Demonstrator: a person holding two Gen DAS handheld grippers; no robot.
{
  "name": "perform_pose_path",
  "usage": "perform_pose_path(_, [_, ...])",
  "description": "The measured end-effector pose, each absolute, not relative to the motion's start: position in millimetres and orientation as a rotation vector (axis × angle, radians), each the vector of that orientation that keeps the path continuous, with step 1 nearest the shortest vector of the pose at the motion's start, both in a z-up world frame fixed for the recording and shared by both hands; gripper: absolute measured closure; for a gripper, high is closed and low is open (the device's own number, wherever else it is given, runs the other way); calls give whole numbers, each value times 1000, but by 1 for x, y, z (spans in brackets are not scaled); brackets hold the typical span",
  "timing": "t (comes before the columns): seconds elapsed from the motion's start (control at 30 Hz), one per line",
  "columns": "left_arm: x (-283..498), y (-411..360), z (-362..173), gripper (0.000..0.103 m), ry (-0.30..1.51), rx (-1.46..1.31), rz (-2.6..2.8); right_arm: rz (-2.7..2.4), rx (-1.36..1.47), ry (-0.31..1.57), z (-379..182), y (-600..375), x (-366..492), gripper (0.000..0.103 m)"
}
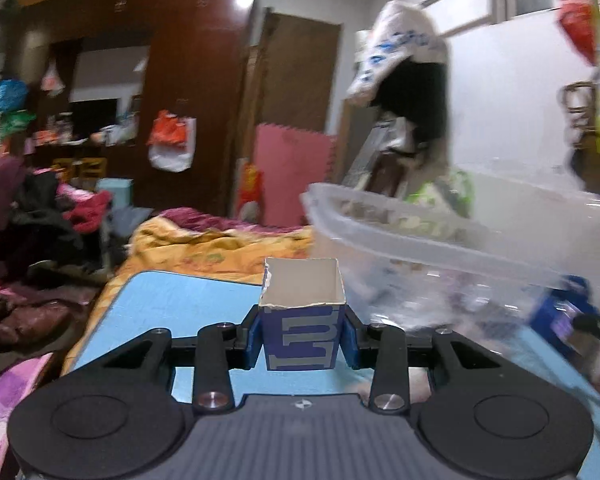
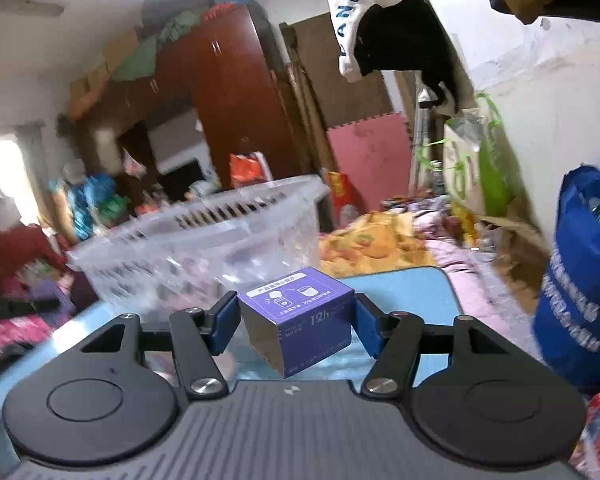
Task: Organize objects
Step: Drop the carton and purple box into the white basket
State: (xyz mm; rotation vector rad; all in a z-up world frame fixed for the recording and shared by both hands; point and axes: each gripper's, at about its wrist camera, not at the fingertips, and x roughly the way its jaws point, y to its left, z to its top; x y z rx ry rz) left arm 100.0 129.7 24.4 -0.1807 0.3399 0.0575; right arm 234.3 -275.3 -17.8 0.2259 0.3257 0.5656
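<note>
The left gripper (image 1: pixel 303 338) has its jaws closed tight on an open-topped blue carton (image 1: pixel 302 312), held just left of the clear plastic basket (image 1: pixel 420 240) above the light blue table (image 1: pixel 188 300). The right gripper (image 2: pixel 296 322) clamps a purple box (image 2: pixel 300 316) at about half width, just right of that basket (image 2: pixel 204 248), which looks blurred.

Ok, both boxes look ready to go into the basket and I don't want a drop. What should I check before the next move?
1. Left gripper shut on the open-topped box: ok.
2. Right gripper shut on the purple box: ok.
3. Open-topped box upright: ok.
4. Purple box level: not ok, tilted.
5. Basket within view of both cameras: ok.
6. Free room inside the basket: cannot tell.
</note>
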Motion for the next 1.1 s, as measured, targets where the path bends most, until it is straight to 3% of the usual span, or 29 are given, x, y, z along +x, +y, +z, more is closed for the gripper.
perform_pose_path(0.27, [73, 106, 78, 60, 237, -137, -54, 621, 81, 201, 45, -242, 196, 39])
perform_pose_path(0.5, [127, 65, 129, 60, 225, -91, -89, 683, -52, 160, 86, -190, 224, 39])
perform_pose_path(0.67, [182, 50, 125, 60, 320, -90, -52, 639, -70, 212, 86, -169, 261, 37])
perform_pose_path(0.7, [194, 50, 120, 54, 343, -90, -46, 632, -79, 227, 84, -165, 268, 34])
perform_pose_path(0.73, [203, 49, 115, 33, 360, -75, -36, 629, -95, 250, 80, -162, 272, 27])
perform_pose_path(0.8, [214, 49, 106, 19, 377, -47, 19, 593, -125, 281, 73, -157, 276, 6])
perform_pose_path(1.03, [146, 64, 94, 19, 325, -94, -57, 652, -88, 274, 59, -186, 221, 0])
perform_pose_path(1.1, [116, 72, 86, 14, 310, -120, -87, 682, -95, 258, 50, -196, 199, 0])
